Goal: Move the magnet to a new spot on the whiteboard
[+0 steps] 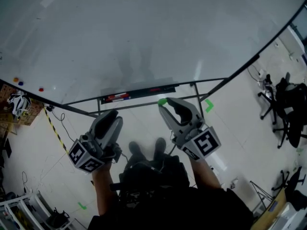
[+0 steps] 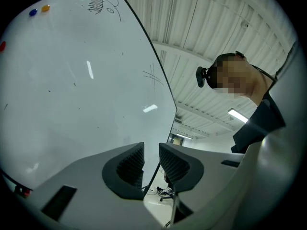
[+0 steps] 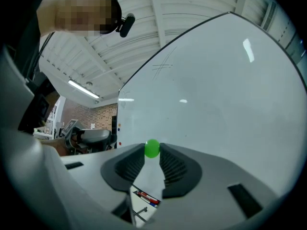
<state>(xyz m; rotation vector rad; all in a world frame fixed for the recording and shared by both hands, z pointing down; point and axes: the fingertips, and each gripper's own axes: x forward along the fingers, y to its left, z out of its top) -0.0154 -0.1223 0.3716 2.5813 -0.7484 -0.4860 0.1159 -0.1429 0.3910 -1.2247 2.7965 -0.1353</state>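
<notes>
A small green round magnet [image 3: 152,148] sits pinched between the tips of my right gripper [image 3: 152,152], which is shut on it. In the head view the green magnet [image 1: 162,101] and right gripper [image 1: 168,104] are held just below the lower edge of the big whiteboard [image 1: 144,32], off its surface. My left gripper [image 1: 113,115] hangs lower left of the board. Its jaws [image 2: 151,152] stand slightly apart with nothing between them, pointing along the whiteboard [image 2: 72,80].
Orange [image 1: 16,79], blue [image 1: 20,83] and red [image 1: 41,89] magnets cling to the board's lower left corner. A marker tray [image 1: 136,94] runs under the board. Office chairs [image 1: 288,107] stand at right; yellow-black tape [image 1: 55,131] crosses the floor at left.
</notes>
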